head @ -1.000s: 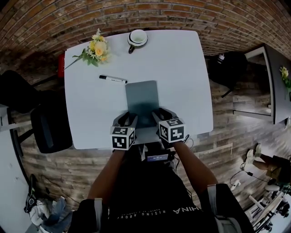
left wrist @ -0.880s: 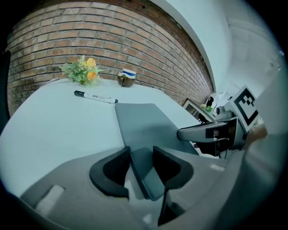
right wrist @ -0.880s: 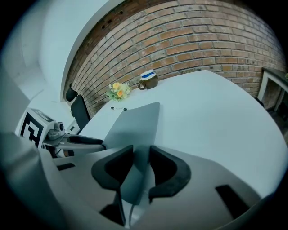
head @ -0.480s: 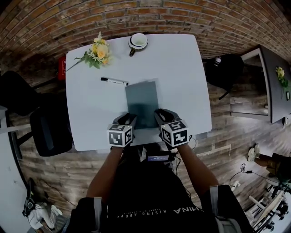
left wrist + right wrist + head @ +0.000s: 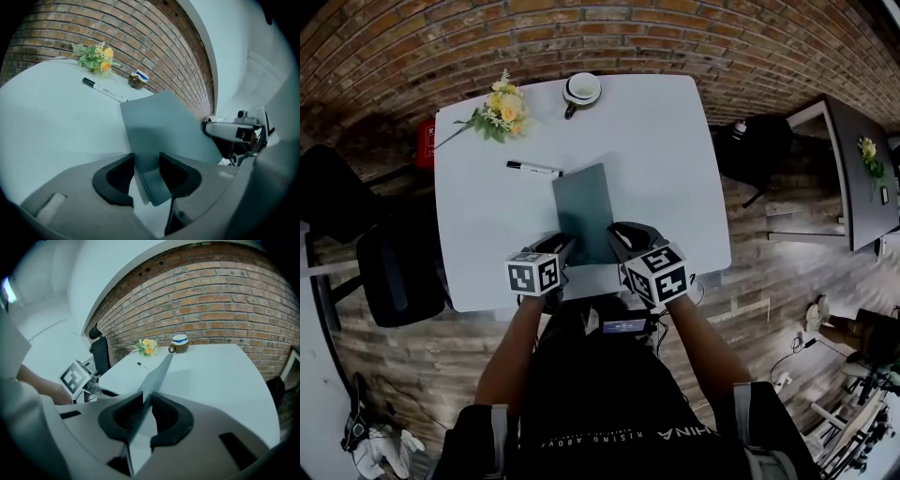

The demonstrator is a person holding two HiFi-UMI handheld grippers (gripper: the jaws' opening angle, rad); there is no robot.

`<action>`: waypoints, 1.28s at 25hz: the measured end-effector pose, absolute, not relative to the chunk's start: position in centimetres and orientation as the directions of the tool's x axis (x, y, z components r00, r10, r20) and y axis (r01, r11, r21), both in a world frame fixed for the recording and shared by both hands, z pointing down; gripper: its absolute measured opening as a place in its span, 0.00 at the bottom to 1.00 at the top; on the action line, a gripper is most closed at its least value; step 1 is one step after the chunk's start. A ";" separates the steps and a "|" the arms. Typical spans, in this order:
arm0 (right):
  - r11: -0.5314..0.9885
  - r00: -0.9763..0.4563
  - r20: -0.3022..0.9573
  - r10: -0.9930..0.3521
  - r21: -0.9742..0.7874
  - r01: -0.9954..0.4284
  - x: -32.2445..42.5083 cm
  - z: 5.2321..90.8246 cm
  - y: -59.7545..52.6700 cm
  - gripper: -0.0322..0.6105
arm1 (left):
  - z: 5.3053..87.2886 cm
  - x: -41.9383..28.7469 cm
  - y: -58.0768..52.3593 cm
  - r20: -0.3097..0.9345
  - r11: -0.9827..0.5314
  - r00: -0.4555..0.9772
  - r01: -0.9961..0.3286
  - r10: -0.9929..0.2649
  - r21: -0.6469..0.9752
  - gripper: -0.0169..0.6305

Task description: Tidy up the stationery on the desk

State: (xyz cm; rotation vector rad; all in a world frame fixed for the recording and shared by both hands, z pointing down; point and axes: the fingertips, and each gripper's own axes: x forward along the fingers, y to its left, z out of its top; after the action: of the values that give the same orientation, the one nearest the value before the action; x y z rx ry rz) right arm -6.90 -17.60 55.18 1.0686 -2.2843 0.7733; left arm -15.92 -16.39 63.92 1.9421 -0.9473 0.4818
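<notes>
Raised since the earlier frame, the right gripper (image 5: pixel 620 236) has just been closing and now clamps the notebook's (image 5: pixel 584 208) near edge, tilting it off the surface (image 5: pixel 670 141). Left gripper (image 5: pixel 562 247) stands released, jaws astride the near left corner.
</notes>
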 end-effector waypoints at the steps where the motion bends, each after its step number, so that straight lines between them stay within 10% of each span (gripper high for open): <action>1: 0.539 -0.572 0.637 -0.517 -0.277 -0.795 -7.3 54.7 -17.5 0.16 | 63.8 -16.0 -16.4 0.639 -0.304 0.648 -0.761 -0.415 0.573 0.28; 18: 0.647 -0.599 0.611 -0.517 -0.179 -0.741 -14.7 50.4 -16.2 0.18 | 52.8 -18.0 -20.6 0.424 -0.366 0.732 -0.651 -0.533 0.665 0.25; 32: 0.688 -0.631 0.581 -0.513 -0.161 -0.707 -18.9 50.0 -15.8 0.18 | 52.3 -17.8 -23.0 0.600 -0.332 0.668 -0.742 -0.440 0.583 0.40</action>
State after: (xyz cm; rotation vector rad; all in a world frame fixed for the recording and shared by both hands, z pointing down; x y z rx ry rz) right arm -18.93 -15.79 49.98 0.9390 -2.3979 0.5185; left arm -17.83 -23.02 52.33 1.9795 -0.9176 0.4214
